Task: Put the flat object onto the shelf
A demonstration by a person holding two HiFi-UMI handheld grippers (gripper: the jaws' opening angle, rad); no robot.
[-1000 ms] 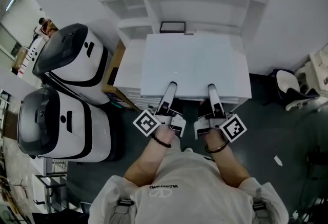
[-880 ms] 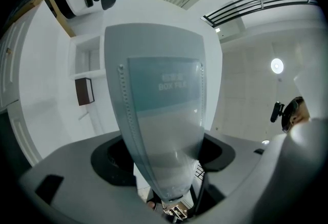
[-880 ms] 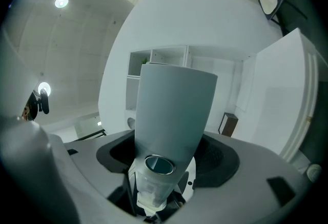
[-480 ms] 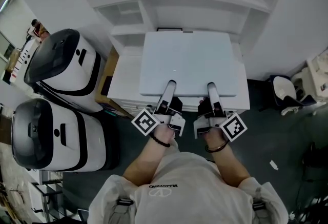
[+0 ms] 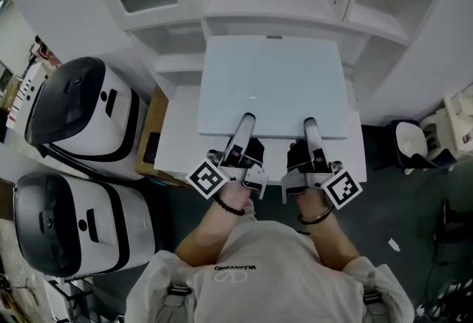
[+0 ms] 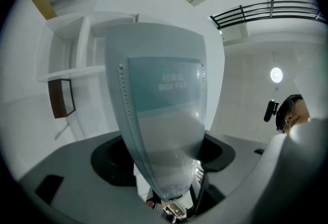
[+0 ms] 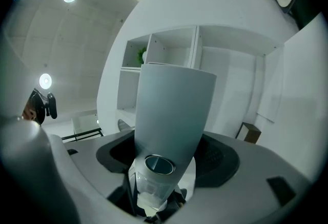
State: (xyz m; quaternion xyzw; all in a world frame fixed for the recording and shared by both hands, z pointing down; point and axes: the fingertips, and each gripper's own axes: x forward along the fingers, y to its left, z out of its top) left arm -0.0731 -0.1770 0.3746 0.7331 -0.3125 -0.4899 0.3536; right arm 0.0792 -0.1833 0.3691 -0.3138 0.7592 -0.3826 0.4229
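Observation:
The flat object is a pale blue-white box file, held level in front of the white shelf unit. Both grippers clamp its near edge. My left gripper is shut on the near left part, my right gripper on the near right part. In the left gripper view the box file stands edge-on between the jaws of the left gripper, its printed label facing the camera. The right gripper view shows the box file running out from the right gripper toward the open shelf compartments.
A low white cabinet lies under the file. Two white-and-black machines stand at the left, with a brown cardboard box beside the cabinet. A white chair-like object sits on the dark floor at the right.
The box file has moved up and forward toward the shelf with both grippers on it. It now covers the dark framed object seen behind it earlier.

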